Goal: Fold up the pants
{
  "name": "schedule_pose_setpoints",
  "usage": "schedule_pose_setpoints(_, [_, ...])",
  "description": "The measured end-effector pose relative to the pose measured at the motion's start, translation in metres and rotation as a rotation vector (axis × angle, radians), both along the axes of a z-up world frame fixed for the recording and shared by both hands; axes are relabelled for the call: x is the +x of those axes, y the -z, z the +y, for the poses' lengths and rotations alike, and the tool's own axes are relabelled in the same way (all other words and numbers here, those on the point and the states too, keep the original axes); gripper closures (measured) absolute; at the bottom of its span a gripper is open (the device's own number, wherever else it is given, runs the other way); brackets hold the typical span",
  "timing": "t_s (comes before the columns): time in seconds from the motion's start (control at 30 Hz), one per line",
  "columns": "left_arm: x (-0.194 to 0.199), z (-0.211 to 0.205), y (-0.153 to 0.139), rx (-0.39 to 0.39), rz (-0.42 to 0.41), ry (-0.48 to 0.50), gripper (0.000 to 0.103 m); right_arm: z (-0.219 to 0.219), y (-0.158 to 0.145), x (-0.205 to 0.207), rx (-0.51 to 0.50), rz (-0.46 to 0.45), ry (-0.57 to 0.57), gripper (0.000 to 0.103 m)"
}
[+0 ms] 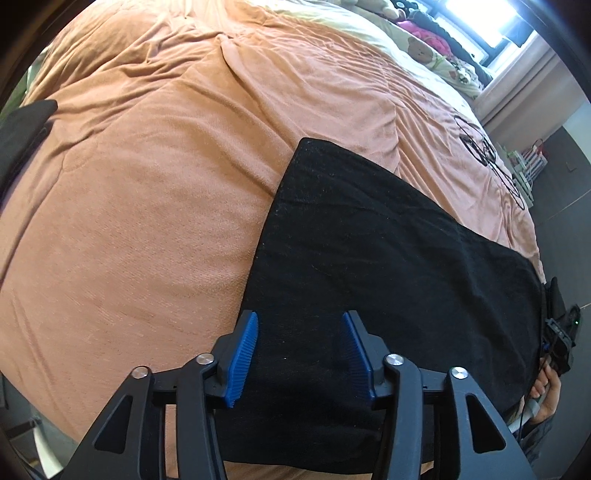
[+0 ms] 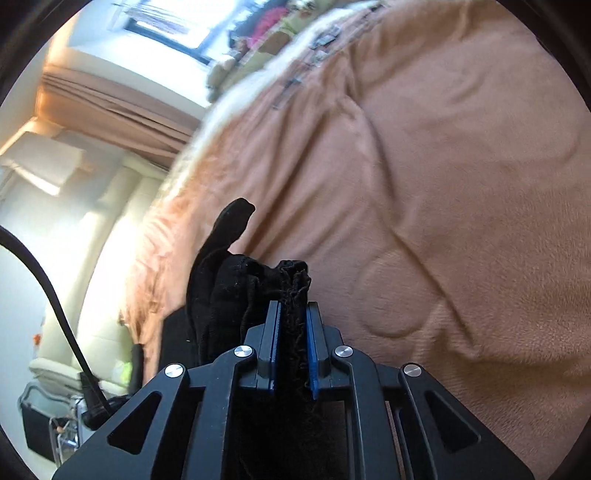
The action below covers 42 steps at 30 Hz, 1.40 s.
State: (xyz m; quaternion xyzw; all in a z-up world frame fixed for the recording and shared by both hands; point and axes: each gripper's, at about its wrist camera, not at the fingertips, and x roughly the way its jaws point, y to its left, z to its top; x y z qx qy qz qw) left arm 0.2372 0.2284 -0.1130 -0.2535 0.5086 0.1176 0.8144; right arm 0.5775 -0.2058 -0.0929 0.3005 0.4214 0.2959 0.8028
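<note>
Left wrist view: the left tongs (image 1: 299,354) hang spread over the near end of the black pants (image 1: 388,258), blue pads (image 1: 242,360) apart and pressing nothing. The pants lie flat on the orange blanket (image 1: 147,203) of the bed, running away to the right. At the far right edge a hand (image 1: 546,398) holds the other tool. Beyond, pillows (image 1: 424,51) and a bright window (image 1: 480,18).

Right wrist view: the right tongs (image 2: 291,343) are pressed together on a bunched fold of the pants (image 2: 258,280), cloth filling the narrow gap and rising above the tips. A black cable (image 2: 48,291) crosses at left. Behind lies the blanket (image 2: 443,184), blurred; farther off, curtains (image 2: 110,99) and the window (image 2: 166,22).
</note>
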Motion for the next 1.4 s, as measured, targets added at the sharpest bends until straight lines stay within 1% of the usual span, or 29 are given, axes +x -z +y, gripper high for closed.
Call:
schedule_pose_setpoints(0.07, [-0.002,-0.001,0.000,-0.007,-0.007,0.005,0.049,0.001,0.004,0.005,0.003,0.046,0.002,0.087])
schedule_pose_setpoints(0.1, [-0.003,-0.001,0.000,-0.011,-0.007,0.008,0.049,-0.003,0.002,0.004,0.007,0.052,0.017,0.082])
schedule_pose_setpoints(0.17, [-0.005,-0.001,0.000,-0.021,-0.013,0.013,0.048,-0.010,-0.007,-0.004,-0.013,0.030,0.056,0.079])
schedule_pose_setpoints(0.2, [-0.006,-0.001,0.000,-0.023,-0.014,0.014,0.048,-0.013,-0.012,-0.010,-0.009,0.012,0.065,0.072])
schedule_pose_setpoints(0.23, [-0.008,-0.001,0.001,-0.028,-0.016,0.013,0.048,-0.015,-0.016,-0.014,0.014,-0.001,0.061,0.067])
schedule_pose_setpoints(0.27, [-0.009,0.000,0.001,-0.034,-0.017,0.012,0.048,-0.015,-0.020,-0.020,0.037,-0.014,0.057,0.059])
schedule_pose_setpoints(0.3, [-0.010,0.001,0.000,-0.038,-0.018,0.010,0.048,-0.014,-0.025,-0.026,0.046,-0.029,0.053,0.057])
schedule_pose_setpoints(0.37, [-0.013,0.003,-0.002,-0.040,-0.026,0.006,0.048,-0.014,-0.032,-0.038,0.051,-0.061,0.034,0.057])
schedule_pose_setpoints(0.47, [-0.017,0.006,-0.010,-0.037,-0.046,0.008,0.048,-0.006,-0.033,-0.044,0.038,-0.077,0.006,0.057])
schedule_pose_setpoints(0.57, [-0.023,0.009,-0.016,-0.028,-0.051,0.008,0.048,0.003,-0.034,-0.040,-0.040,-0.100,-0.012,0.057])
schedule_pose_setpoints(0.7, [-0.028,0.012,-0.026,-0.016,-0.044,0.026,0.048,0.027,-0.034,-0.023,-0.148,-0.066,-0.043,0.057])
schedule_pose_setpoints(0.73, [-0.029,0.013,-0.029,-0.009,-0.041,0.036,0.048,0.031,-0.038,-0.018,-0.166,-0.059,-0.053,0.057])
schedule_pose_setpoints(0.83, [-0.031,0.014,-0.036,0.010,-0.035,0.061,0.048,0.045,-0.046,-0.003,-0.220,-0.063,-0.054,0.057])
schedule_pose_setpoints(0.87, [-0.032,0.015,-0.037,0.017,-0.032,0.068,0.048,0.047,-0.050,0.001,-0.230,-0.075,-0.041,0.067])
schedule_pose_setpoints(0.9, [-0.033,0.015,-0.038,0.023,-0.029,0.076,0.047,0.050,-0.054,0.004,-0.240,-0.086,-0.046,0.080])
schedule_pose_setpoints(0.97, [-0.034,0.013,-0.037,0.035,-0.025,0.090,0.044,0.055,-0.062,-0.001,-0.253,-0.130,-0.059,0.090])
schedule_pose_setpoints(1.07, [-0.035,0.012,-0.029,0.043,-0.010,0.108,0.042,0.059,-0.077,-0.016,-0.269,-0.209,-0.038,0.092])
schedule_pose_setpoints(1.13, [-0.038,0.014,-0.022,0.031,0.002,0.111,0.042,0.057,-0.080,-0.022,-0.267,-0.230,-0.018,0.092])
schedule_pose_setpoints(1.2, [-0.039,0.015,-0.015,0.020,0.010,0.110,0.042,0.055,-0.071,-0.023,-0.286,-0.204,-0.003,0.092])
schedule_pose_setpoints(1.3, [-0.042,0.018,-0.004,0.007,0.029,0.111,0.042,0.056,-0.039,-0.009,-0.343,-0.081,-0.002,0.092])
schedule_pose_setpoints(1.33, [-0.043,0.019,-0.001,0.001,0.032,0.110,0.042,0.056,-0.030,-0.006,-0.336,-0.046,-0.008,0.091])
schedule_pose_setpoints(1.4, [-0.046,0.021,0.004,-0.015,0.028,0.111,0.042,0.052,-0.032,-0.007,-0.290,-0.032,0.002,0.087])
